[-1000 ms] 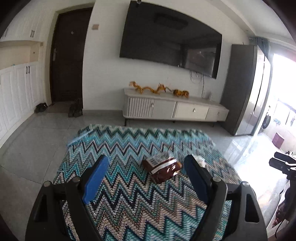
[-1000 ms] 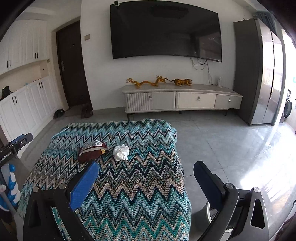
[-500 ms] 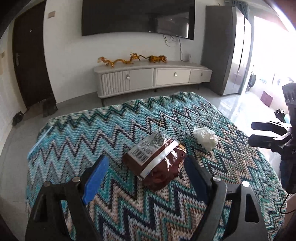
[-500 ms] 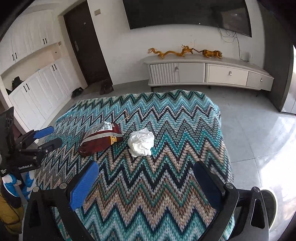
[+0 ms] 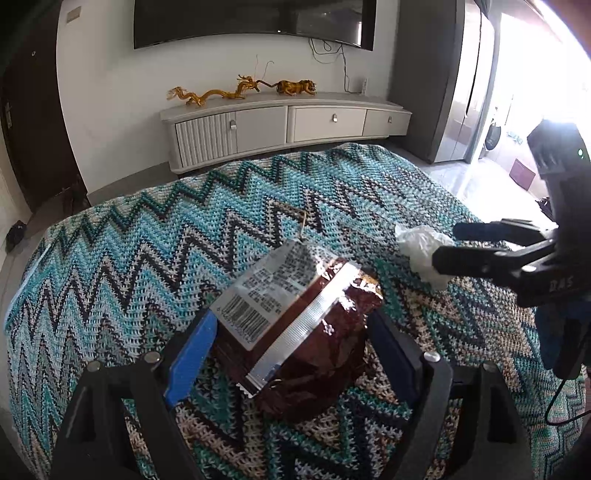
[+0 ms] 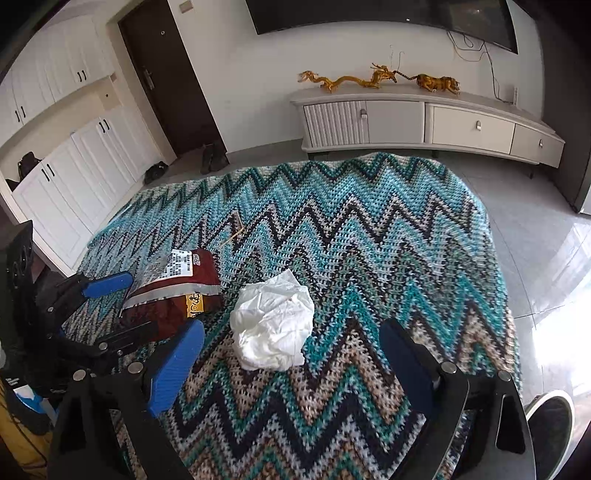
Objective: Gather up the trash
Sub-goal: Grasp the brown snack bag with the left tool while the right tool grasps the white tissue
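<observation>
- Snack wrapper: dark red crumpled foil bag with a white barcode label and a silver seam strip, lying on the zigzag blanket; it sits toward the left side of the blanket as seen from the right wrist view
- Crumpled tissue: white wad on the blanket, just to the right of the snack wrapper and apart from it; also visible at
- Left gripper: jaws spread wide, 1 blue-padded finger on each side of the snack wrapper; whether the pads touch the bag cannot be told
- Right gripper: jaws spread wide, nothing clamped; the crumpled tissue lies between the 2 fingers, nearer the left one, with a gap to the right finger
- Thin straw-coloured stick: on the blanket just beyond the snack wrapper's far end
- TV cabinet: pale, low, against the wall beyond the blanket, carrying golden dragon figurines
- Wall-mounted television: above the TV cabinet
</observation>
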Motion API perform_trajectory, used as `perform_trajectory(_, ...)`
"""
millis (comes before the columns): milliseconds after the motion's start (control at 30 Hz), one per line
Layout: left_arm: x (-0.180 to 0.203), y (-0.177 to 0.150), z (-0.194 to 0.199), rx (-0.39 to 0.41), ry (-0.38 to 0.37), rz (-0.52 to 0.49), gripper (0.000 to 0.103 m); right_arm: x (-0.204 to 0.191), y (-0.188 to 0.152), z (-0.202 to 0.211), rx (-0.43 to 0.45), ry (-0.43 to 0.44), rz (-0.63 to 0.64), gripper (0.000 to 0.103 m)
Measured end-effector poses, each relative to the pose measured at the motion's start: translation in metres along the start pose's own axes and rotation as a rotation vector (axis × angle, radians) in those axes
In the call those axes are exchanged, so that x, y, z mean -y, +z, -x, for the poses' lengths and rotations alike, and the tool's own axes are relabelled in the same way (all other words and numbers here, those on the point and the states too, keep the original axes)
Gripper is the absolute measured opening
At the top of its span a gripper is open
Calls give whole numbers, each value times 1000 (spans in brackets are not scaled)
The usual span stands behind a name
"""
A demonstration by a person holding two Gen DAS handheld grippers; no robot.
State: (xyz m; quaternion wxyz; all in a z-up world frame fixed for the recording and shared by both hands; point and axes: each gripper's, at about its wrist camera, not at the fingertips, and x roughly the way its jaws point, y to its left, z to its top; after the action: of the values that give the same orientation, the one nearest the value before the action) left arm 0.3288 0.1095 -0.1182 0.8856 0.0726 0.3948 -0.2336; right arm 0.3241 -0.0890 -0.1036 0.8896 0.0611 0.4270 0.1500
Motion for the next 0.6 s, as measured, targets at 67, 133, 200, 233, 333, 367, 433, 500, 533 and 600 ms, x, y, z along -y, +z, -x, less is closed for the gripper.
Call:
perform_trajectory(67,-1,0,-5,-17,-1,9,74,1,0,-7,-7,9,-3,85)
perform_trajectory(133,-3,1,-11,-46,-1,23,60,2,-1,-13,-13,19,-7,72)
perform_trajectory(200,-4,2,-11,-45,3,27,54,3,0,-17,-19,23,-7,60)
perform_trajectory(233,-3,1,-11,-45,3,22,51,3,-1,-18,-18,24,-8,53)
perform_trajectory(333,-1,0,-11,-39,14,12,31,9,-5,-17,-3,31,-31,40)
perform_trajectory(367,0,0,-11,-37,20,11,26,11,-6,-14,1,35,-38,37)
perform_trajectory(433,1,-1,-8,-32,34,12,21,15,-8,-6,13,35,-48,30)
perform_trajectory(500,1,-3,-1,-27,34,33,16,20,-11,5,22,33,-56,28)
perform_trajectory(533,1,-5,6,-22,29,51,16,23,-13,11,27,32,-61,28)
perform_trajectory(600,-1,-7,17,-7,25,81,14,25,-18,25,38,29,-67,28)
